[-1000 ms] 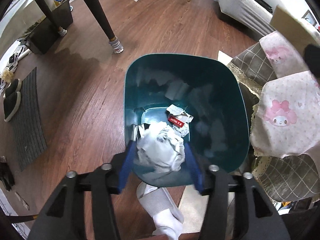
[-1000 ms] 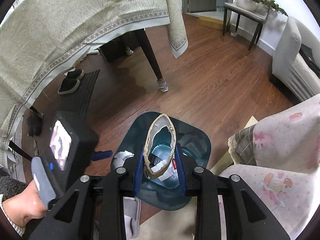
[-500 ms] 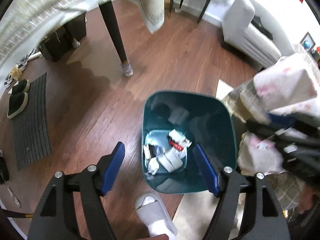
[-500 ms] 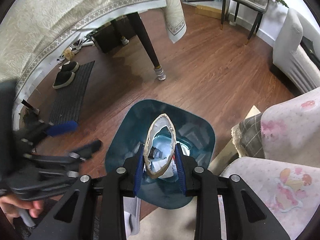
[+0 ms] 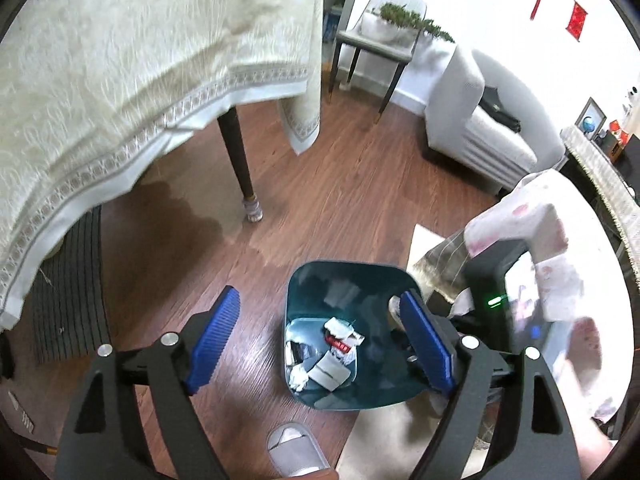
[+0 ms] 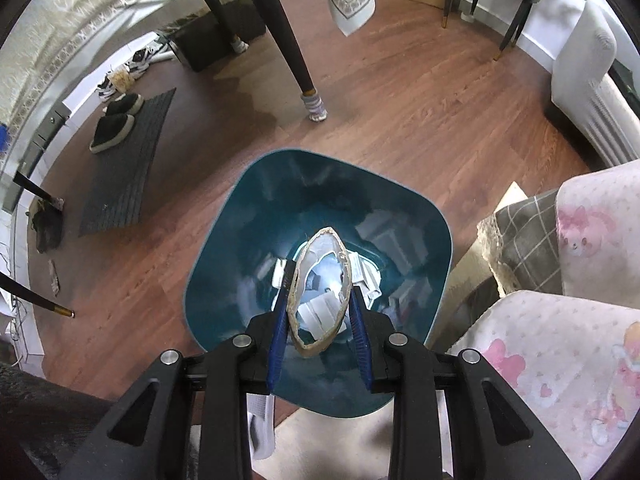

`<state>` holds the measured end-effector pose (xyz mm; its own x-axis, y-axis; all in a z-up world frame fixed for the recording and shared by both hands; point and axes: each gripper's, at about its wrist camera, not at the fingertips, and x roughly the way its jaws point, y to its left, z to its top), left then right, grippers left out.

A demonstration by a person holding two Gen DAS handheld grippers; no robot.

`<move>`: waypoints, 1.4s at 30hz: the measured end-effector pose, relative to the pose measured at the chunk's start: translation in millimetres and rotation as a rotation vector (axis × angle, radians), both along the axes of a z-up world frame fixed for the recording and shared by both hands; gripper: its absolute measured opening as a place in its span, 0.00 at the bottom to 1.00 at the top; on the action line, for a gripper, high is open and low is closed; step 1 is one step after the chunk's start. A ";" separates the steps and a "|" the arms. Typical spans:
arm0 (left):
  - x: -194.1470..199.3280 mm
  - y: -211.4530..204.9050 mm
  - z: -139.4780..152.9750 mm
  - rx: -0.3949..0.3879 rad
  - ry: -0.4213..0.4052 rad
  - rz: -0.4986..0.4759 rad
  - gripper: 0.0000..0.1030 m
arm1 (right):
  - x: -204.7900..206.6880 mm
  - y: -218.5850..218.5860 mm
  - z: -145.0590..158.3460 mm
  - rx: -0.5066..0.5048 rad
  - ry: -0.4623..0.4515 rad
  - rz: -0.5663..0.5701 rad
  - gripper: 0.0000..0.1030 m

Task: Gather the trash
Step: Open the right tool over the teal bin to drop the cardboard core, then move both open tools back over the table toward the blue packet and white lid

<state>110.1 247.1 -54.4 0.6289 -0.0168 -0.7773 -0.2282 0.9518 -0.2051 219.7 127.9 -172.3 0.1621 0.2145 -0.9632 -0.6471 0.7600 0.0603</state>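
Above the teal trash bin (image 6: 248, 216), right hand-held gripper (image 6: 320, 312) clamps a squashed torn cup (image 6: 320, 280). Left hand-held gripper (image 5: 320, 344): jaws just opened wide, nothing between. Crumpled paper trash (image 5: 324, 356) lies on the bin floor.

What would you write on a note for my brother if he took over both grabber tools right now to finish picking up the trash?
Left tool: open and empty; its jaws have just been opening.
Right tool: shut on a squashed paper cup, held over the teal bin.
Bin: on the wood floor beside the blanket-covered seat, with crumpled paper and wrappers at the bottom.
Done: some trash is binned.
Left: open the right tool so the cup drops in, then look around for more; none shows on the floor here.
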 end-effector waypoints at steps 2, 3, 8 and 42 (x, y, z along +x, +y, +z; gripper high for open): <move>-1.1 -1.4 8.9 0.001 -0.024 -0.006 0.83 | 0.4 -0.7 -5.6 -0.013 0.005 0.000 0.29; -1.5 -2.7 13.0 0.001 -0.035 -0.011 0.83 | 0.9 -1.2 -8.4 -0.018 0.008 -0.001 0.29; -4.8 -9.4 30.3 0.003 -0.082 -0.030 0.84 | 2.3 -7.4 -23.7 -0.045 0.030 -0.012 0.29; -1.9 -45.5 99.4 0.008 -0.253 -0.062 0.91 | -14.2 -42.2 67.7 0.087 -0.084 0.032 0.49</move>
<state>108.2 201.5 45.0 0.8013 -0.0557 -0.5957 -0.1117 0.9642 -0.2404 205.5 85.7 -104.6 0.2332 0.3031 -0.9240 -0.6768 0.7329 0.0696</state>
